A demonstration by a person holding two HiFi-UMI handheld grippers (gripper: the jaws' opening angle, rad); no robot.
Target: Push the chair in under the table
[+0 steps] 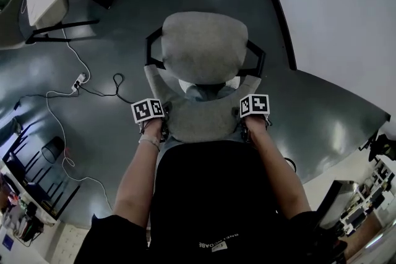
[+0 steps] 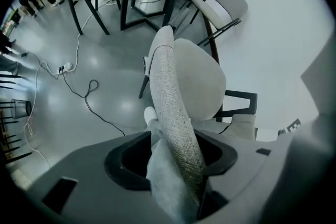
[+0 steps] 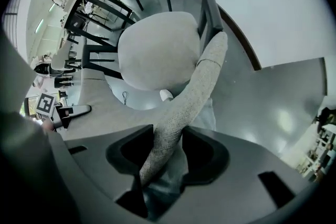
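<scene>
Here both hand-held grippers clamp the chair backrest.

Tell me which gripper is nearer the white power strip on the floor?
Left. The left gripper clamps the chair back on the side toward the power strip; the right gripper clamps its other end, farther away.

In the head view we cannot see the legs of the chair, hidden under its seat, and the person's dark shirt covers the lower part of its back, while the jaws of the left gripper and the right gripper are tucked out of sight below their marker cubes. The white table at the right runs off the top and right edges, so we cannot tell its full shape. The clutter in the lower left corner is too small for us to name.
</scene>
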